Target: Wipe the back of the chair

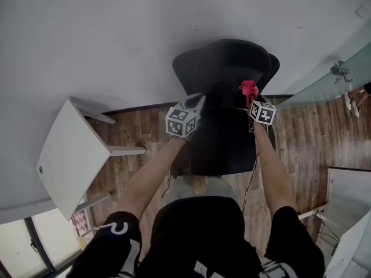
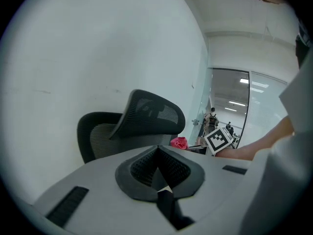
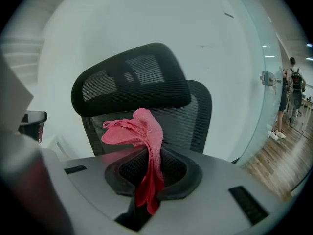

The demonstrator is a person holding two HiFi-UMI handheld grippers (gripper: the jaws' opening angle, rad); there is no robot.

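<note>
The right gripper (image 3: 146, 177) has its two fingers pressed tight on a red cloth (image 3: 144, 131). The cloth sticks up past the fingertips and flops over to one side. Right behind it is the black chair (image 3: 195, 116), with its mesh back and headrest. I cannot tell if the cloth touches the chair back. The left gripper (image 2: 159, 168) has its fingers pressed together, with nothing between them. The chair is out past those fingers, not touching them.

The wooden floor (image 1: 301, 149) carries a black mesh chair (image 1: 226, 74) by the wall (image 1: 116, 28); a white table (image 1: 66, 155) stands apart, leftward.
</note>
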